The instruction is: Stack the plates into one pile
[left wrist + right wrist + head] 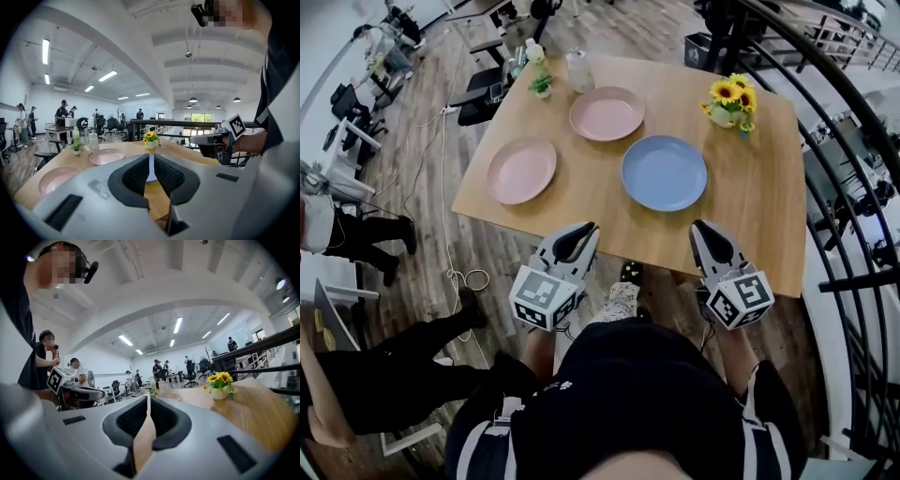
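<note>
Three plates lie apart on the wooden table [759,202]: a pink plate [521,170] at the left, a second pink plate [607,113] farther back, and a blue plate [664,172] right of the middle. My left gripper [584,228] hovers at the table's near edge, shut with nothing in it, short of the blue plate. My right gripper [701,227] is also at the near edge, shut and empty, just right of the blue plate. The left gripper view shows both pink plates [107,156] [56,179] beyond the shut left gripper [150,159]. In the right gripper view the right gripper [148,401] is shut.
A pot of sunflowers [729,101] stands at the table's back right. Two bottles [578,68] and a small green plant [541,85] stand at the back left. A black railing [844,187] runs along the right. People and chairs are on the floor to the left.
</note>
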Available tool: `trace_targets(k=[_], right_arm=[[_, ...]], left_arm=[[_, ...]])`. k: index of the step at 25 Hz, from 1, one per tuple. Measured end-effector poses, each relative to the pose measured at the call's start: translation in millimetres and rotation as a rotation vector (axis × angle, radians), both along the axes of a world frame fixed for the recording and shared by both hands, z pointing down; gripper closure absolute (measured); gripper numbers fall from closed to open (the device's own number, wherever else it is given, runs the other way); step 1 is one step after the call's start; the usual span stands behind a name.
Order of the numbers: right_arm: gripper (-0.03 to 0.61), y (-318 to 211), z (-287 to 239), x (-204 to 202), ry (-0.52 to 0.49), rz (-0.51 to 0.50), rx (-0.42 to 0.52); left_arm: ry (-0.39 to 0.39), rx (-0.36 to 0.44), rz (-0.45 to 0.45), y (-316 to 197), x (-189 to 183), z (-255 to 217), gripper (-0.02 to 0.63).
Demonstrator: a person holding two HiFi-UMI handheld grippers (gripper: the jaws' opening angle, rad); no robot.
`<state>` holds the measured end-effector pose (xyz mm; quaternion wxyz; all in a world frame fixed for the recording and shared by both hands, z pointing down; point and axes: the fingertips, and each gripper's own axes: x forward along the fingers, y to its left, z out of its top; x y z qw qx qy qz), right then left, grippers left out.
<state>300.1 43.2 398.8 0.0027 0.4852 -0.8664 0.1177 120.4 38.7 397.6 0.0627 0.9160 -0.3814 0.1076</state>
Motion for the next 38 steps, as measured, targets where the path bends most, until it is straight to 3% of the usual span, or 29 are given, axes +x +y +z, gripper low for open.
trace_targets(k=[7, 15, 17, 22, 31, 38], right_arm=[[0.537, -52.1, 6.5, 20.9, 0.01, 0.088, -0.052], [0.511, -109.3, 41.4, 35.5, 0.054, 0.129, -0.132], [0.511, -117.0, 54.6, 39.8, 0.072, 0.136, -0.164], [0.491, -129.2, 95.6, 56.2, 0.102, 0.194, -0.275], [0.442, -156.8, 161.5, 76.4, 0.123, 0.314, -0.433], [0.425, -160.7, 195.8, 80.3, 0.117, 0.374, -0.528]], left_arm=[[0.003, 0.005, 0.085, -73.5, 23.6, 5.7, 0.594], [-0.025, -0.076, 0.12, -141.5, 34.4, 46.2, 0.579], [-0.032, -0.11, 0.136, -151.0, 38.4, 59.7, 0.522], [-0.043, -0.206, 0.138, -176.5, 44.6, 95.8, 0.518], [-0.134, -0.378, 0.116, -221.2, 43.4, 171.3, 0.462], [-0.125, -0.465, 0.132, -232.8, 47.4, 199.2, 0.453]])
